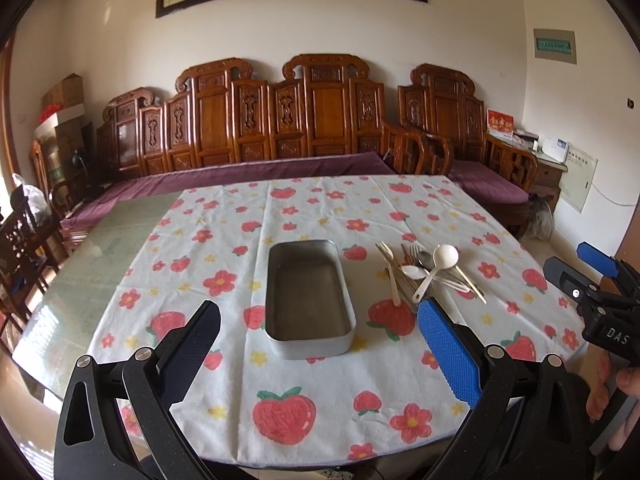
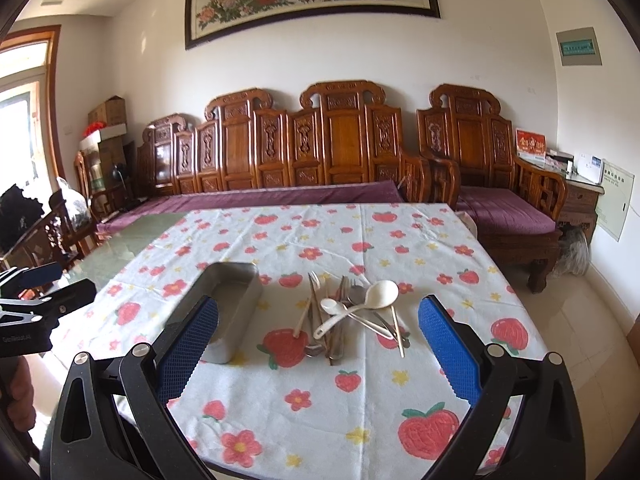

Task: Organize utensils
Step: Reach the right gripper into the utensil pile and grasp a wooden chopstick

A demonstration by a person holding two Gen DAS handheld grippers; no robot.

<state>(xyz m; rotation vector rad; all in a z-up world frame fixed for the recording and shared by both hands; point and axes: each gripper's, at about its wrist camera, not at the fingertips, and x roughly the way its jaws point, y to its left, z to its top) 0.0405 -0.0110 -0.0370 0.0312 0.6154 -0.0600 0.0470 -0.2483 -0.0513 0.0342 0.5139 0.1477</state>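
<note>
An empty grey metal tray (image 1: 308,344) sits on the flowered tablecloth; it also shows in the right wrist view (image 2: 240,312). To its right lies a pile of utensils (image 1: 428,272), also in the right wrist view (image 2: 352,316): white plastic spoons (image 2: 380,294), metal forks and spoons, and chopsticks. My left gripper (image 1: 318,316) is open and empty, held above the table's near edge in front of the tray. My right gripper (image 2: 318,312) is open and empty, held in front of the utensil pile. It also shows in the left wrist view (image 1: 576,276).
The tablecloth (image 1: 320,408) covers most of a glass-topped table (image 1: 112,240). A carved wooden bench with purple cushions (image 1: 280,168) stands behind the table, and an armchair (image 2: 500,208) at the back right. Dark chairs (image 1: 24,248) stand at the left.
</note>
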